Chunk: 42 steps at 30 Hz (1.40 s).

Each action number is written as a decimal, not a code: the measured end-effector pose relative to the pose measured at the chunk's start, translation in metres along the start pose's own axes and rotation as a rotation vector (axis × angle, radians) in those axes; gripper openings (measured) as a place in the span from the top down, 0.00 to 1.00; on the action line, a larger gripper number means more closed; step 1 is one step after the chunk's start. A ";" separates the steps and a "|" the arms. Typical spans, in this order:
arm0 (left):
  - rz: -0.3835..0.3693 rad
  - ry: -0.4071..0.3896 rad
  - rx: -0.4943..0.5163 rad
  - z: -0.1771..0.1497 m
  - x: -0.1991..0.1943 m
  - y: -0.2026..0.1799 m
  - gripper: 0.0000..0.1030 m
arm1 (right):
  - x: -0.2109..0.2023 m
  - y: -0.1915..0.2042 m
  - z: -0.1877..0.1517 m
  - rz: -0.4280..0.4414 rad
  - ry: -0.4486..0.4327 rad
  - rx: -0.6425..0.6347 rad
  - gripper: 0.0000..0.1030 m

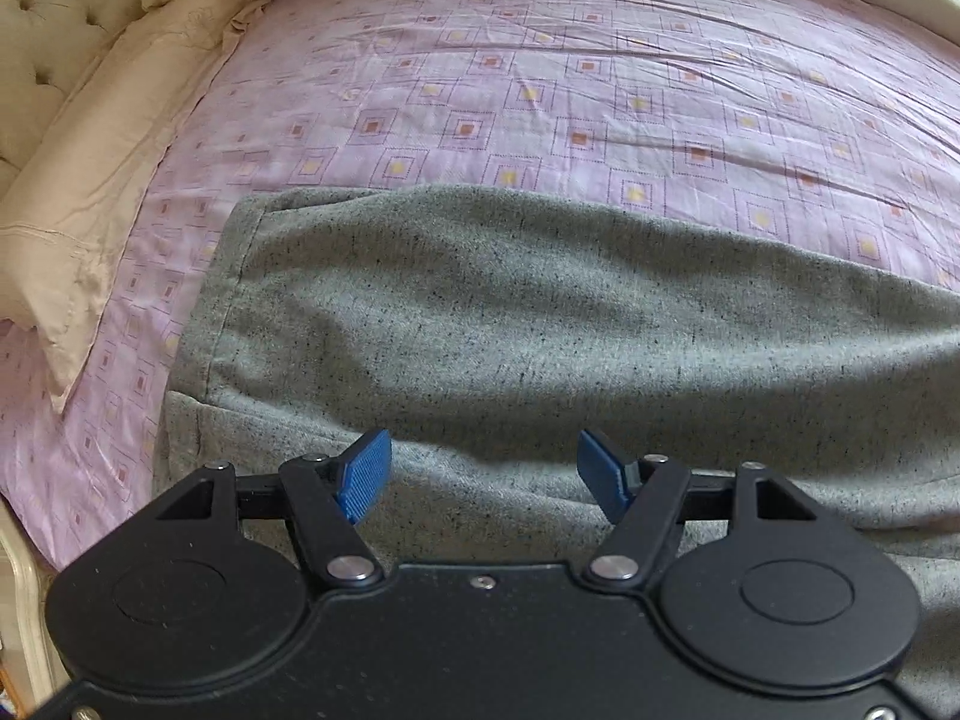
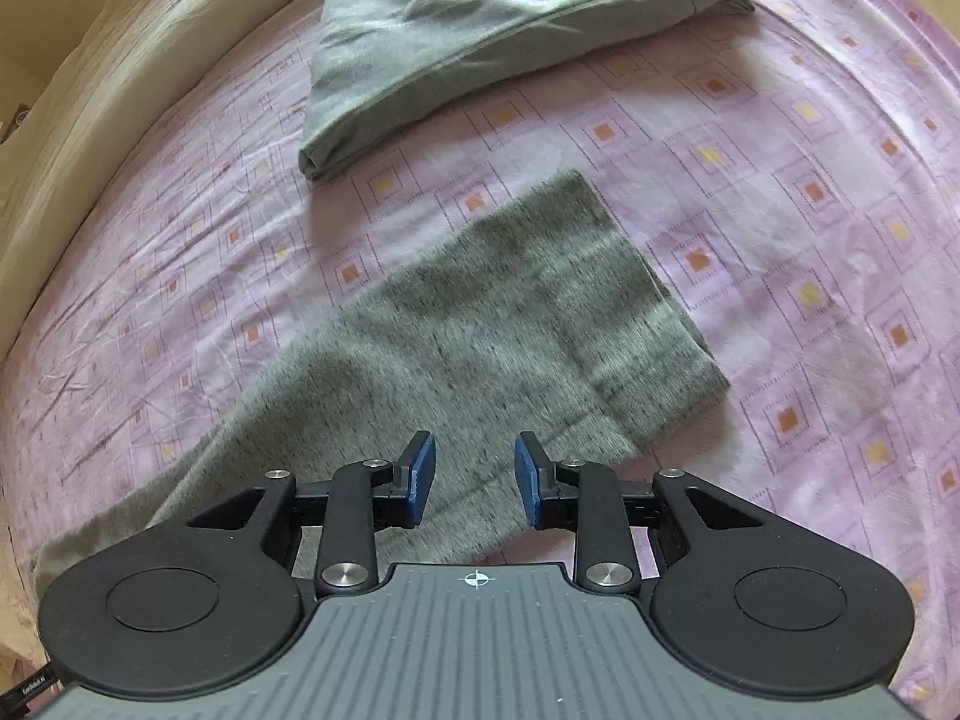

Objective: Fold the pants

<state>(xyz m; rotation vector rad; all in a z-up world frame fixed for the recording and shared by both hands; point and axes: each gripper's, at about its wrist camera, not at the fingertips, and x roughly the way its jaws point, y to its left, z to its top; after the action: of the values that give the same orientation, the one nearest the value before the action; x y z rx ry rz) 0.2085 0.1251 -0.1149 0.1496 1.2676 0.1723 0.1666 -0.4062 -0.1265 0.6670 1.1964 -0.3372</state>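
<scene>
Lying flat on the sheet, pants hem under 2 spread, empty grippers: left, right

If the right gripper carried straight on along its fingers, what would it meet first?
Most likely the speckled grey pants lying on the bedsheet; the right gripper points steeply down at them, jaws empty. Depth is uncertain.

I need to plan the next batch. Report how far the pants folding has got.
Done: one plain grey-green pair lies folded at the far side of the lilac patterned bedsheet. In hand: nothing; the left gripper and right gripper hang open above the speckled grey knit pants, which lie spread long. Left: folding that pair.
</scene>
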 end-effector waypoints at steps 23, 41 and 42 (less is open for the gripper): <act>-0.095 0.042 -0.074 0.089 0.034 -0.039 0.30 | 0.086 0.048 0.069 -0.220 0.054 0.205 0.95; -0.206 0.248 -0.255 0.123 0.080 -0.050 0.29 | 0.014 0.002 -0.001 -0.078 0.007 0.286 0.97; -0.195 0.270 -0.249 0.124 0.085 -0.053 0.29 | 0.014 0.001 -0.003 -0.077 0.009 0.290 0.97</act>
<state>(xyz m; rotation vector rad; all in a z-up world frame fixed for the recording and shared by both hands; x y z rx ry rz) 0.3535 0.0893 -0.1686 -0.2182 1.5081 0.1848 0.1703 -0.4018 -0.1401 0.8746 1.1945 -0.5799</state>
